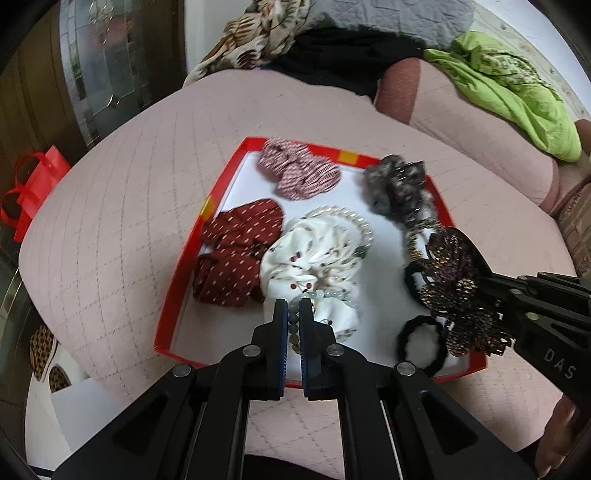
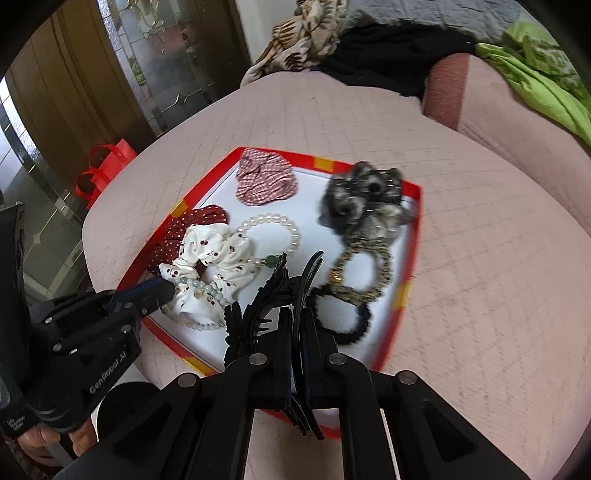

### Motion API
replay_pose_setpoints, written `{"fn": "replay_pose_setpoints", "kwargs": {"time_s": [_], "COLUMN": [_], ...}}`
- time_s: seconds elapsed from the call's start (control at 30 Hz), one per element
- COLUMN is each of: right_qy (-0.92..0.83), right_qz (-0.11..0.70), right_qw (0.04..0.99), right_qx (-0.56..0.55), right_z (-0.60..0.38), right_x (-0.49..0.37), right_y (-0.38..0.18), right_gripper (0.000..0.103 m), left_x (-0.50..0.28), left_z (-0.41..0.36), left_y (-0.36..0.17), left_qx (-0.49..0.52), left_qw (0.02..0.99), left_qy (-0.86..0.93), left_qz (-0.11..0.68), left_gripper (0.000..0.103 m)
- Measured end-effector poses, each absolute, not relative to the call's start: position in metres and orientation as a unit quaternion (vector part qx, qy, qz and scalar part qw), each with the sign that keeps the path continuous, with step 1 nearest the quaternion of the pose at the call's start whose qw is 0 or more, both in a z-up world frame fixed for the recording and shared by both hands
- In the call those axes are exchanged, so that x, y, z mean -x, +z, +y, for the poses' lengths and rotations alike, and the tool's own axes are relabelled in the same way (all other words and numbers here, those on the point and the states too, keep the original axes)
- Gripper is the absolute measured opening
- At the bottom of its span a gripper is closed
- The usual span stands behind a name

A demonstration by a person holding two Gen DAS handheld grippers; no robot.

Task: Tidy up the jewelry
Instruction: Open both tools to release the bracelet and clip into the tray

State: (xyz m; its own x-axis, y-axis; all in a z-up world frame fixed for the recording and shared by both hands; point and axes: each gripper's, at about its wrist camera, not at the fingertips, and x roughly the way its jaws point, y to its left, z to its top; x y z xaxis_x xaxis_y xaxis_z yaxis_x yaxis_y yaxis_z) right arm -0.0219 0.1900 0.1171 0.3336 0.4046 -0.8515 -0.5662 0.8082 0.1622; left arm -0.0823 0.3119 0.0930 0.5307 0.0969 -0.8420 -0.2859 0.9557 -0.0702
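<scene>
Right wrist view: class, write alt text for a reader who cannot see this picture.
The right gripper, seen from behind its fingers, is shut on a black hair clip over a red-rimmed tray on a pink quilted cushion. At the left, the left gripper pinches a pale bead bracelet lying on a white cherry-print scrunchie. Other scrunchies, a pearl bracelet and hair ties lie in the tray.

Pink quilted cushion [image 1: 110, 229] fills the frame centre. Leaded-glass door [image 1: 107, 62] stands upper left. Green cloth [image 1: 517, 96] lies upper right; grey quilt [image 1: 388, 18] at top.
</scene>
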Motion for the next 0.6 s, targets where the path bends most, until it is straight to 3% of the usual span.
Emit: {"fn": "replay_pose_setpoints", "kwargs": {"time_s": [0.6], "right_qy": [0.298], "right_qz": [0.513], "right_qw": [0.801], "right_qx": [0.081], "right_z": [0.207], "right_x": [0.013], "right_y": [0.081], "right_gripper": [0.006], "left_x": [0.080], "left_z": [0.317], "left_y": [0.081], "left_qx": [0.110], "left_qw": [0.862], "left_qy": [0.118], "left_qz": [0.480], "left_gripper": [0.006]}}
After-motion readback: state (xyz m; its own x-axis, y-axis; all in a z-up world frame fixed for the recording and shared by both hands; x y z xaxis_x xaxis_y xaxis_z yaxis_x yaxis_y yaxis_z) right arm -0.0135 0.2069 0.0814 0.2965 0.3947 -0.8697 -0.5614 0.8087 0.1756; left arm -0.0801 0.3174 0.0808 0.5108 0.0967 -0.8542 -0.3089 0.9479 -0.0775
